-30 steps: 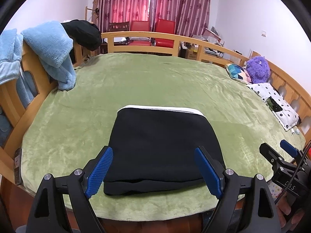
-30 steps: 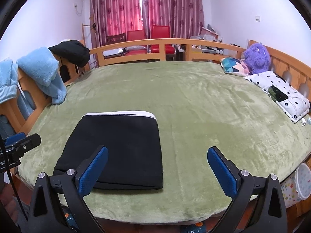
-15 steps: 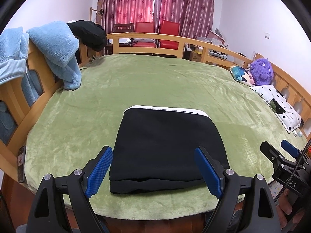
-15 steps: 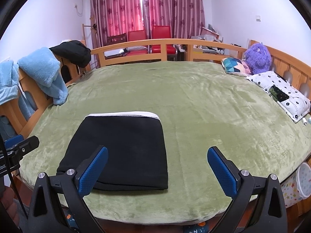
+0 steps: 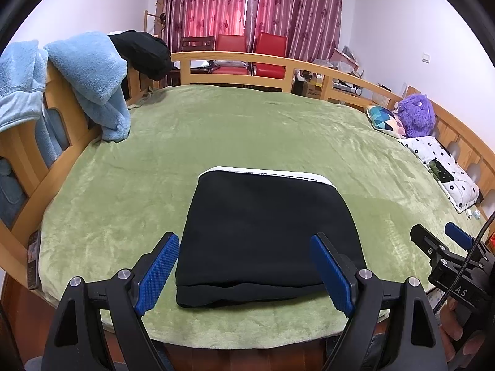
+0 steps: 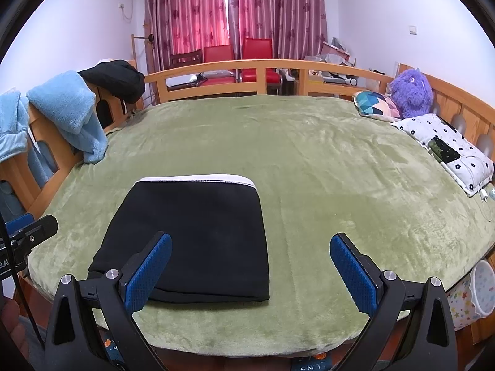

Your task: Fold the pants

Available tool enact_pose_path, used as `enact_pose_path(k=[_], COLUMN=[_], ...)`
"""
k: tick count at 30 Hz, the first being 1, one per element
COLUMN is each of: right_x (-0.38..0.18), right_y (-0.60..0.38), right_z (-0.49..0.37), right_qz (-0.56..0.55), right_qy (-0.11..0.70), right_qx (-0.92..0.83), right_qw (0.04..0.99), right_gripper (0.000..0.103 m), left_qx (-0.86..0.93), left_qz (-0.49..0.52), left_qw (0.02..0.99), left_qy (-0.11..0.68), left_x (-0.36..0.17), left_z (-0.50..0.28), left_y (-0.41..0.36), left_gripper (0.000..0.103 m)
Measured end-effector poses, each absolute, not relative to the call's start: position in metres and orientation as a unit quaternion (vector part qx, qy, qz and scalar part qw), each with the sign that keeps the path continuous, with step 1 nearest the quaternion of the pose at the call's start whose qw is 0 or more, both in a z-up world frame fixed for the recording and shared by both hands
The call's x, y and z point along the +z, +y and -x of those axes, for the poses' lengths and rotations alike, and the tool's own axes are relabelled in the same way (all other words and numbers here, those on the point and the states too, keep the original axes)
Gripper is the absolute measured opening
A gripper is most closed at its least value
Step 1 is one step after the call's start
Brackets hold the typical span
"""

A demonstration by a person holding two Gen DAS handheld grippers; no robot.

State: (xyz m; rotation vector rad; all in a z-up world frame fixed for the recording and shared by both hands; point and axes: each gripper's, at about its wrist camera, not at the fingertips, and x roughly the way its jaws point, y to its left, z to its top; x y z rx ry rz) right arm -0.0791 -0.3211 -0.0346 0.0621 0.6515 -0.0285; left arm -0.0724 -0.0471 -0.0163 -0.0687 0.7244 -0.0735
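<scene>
The black pants (image 5: 266, 232) lie folded into a flat rectangle with a white band along the far edge, near the front of the green bed cover (image 5: 216, 130). They also show in the right wrist view (image 6: 198, 232). My left gripper (image 5: 247, 273) is open and empty, held above the near edge of the pants. My right gripper (image 6: 250, 273) is open and empty, off the right near corner of the pants. Each gripper shows at the edge of the other's view.
Light blue fleece (image 5: 89, 77) and a dark garment (image 5: 142, 52) hang on the wooden rail (image 5: 235, 58) at left. A patterned cushion (image 6: 376, 105), purple plush toy (image 6: 411, 92) and dotted pillow (image 6: 445, 145) lie at right. A phone (image 5: 33, 259) rests on the front-left rail.
Both grippers have drawn back and risen slightly from the bed; the folded pants have not moved. Both grippers stay open.
</scene>
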Motion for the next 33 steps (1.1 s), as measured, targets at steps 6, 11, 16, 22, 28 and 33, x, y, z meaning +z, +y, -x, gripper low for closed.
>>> enact_pose_path(k=[6, 11, 16, 22, 28, 33], right_x=[-0.0353, -0.0372, -0.0404, -0.0408, -0.0412, -0.041], right_y=[-0.3263, -0.3246, -0.3229, -0.322, -0.3222, -0.3229], right_z=[0.079, 0.0767, 0.0751, 0.0748, 0.0768, 0.0761], right_qz=[-0.033, -0.03, -0.026, -0.022, -0.026, -0.026], right_qy=[0.321, 0.324, 0.327, 0.325, 0.326, 0.326], right_qx=[-0.009, -0.008, -0.008, -0.007, -0.005, -0.007], right_qw=[0.947, 0.946, 0.944, 0.945, 0.945, 0.945], right_gripper=[0.101, 0.101, 0.101, 0.101, 0.101, 0.101], left_qx=[-0.03, -0.031, -0.031, -0.034, -0.034, -0.036], left_qz=[0.036, 0.04, 0.042, 0.043, 0.044, 0.044], left_qw=[0.934, 0.935, 0.935, 0.935, 0.935, 0.936], left_qy=[0.353, 0.35, 0.35, 0.35, 0.35, 0.348], left_x=[-0.0139, -0.0135, -0.0137, -0.0132, -0.0127, -0.0127], left_z=[0.0749, 0.0761, 0.0768, 0.0779, 0.08, 0.0798], left_y=[-0.0448, -0.042, -0.0411, -0.0395, -0.0399, -0.039], left_gripper=[0.086, 0.086, 0.086, 0.086, 0.086, 0.086])
